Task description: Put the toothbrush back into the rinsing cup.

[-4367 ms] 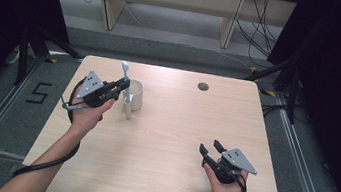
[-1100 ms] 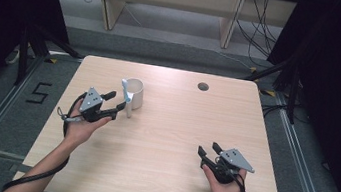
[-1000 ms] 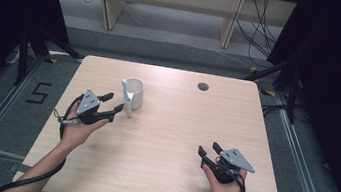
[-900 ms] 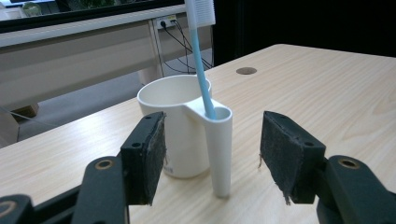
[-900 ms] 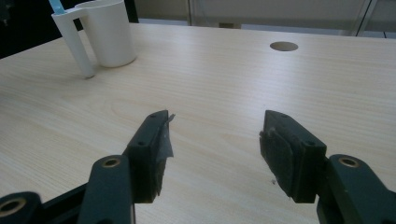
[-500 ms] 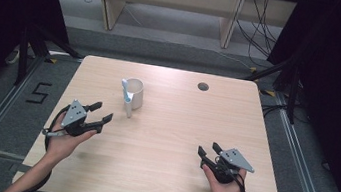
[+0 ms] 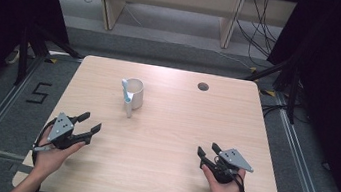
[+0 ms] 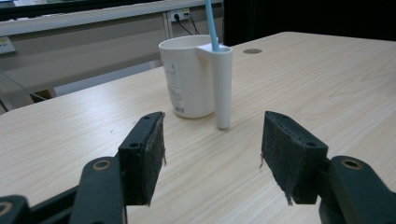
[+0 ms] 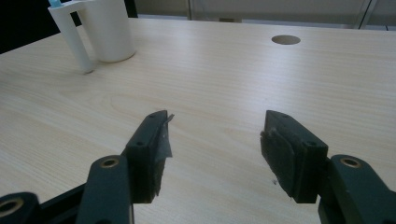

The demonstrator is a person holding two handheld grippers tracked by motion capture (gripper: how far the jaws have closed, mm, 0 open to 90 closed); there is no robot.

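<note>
A white cup (image 7: 136,92) stands upright on the far left part of the wooden table (image 7: 167,141). A narrow white tube (image 8: 222,84) is joined to its side, and a light blue stick (image 8: 211,23) stands in that tube. My left gripper (image 7: 91,121) is open and empty near the table's front left, well short of the cup, with its jaws pointing at the cup (image 8: 187,79). My right gripper (image 7: 206,149) rests at the front right, open with nothing between its jaws. The cup (image 9: 107,28) lies far off in the right gripper view's upper left.
A round cable hole (image 7: 203,86) sits in the tabletop near the far edge, right of the cup. Beyond the table are shelf legs and cables on the floor. Bare wood lies between the two grippers.
My left gripper has drawn back from the cup toward the table's front left corner, staying open. The blue stick stays in the cup's side tube. The right gripper has not moved.
</note>
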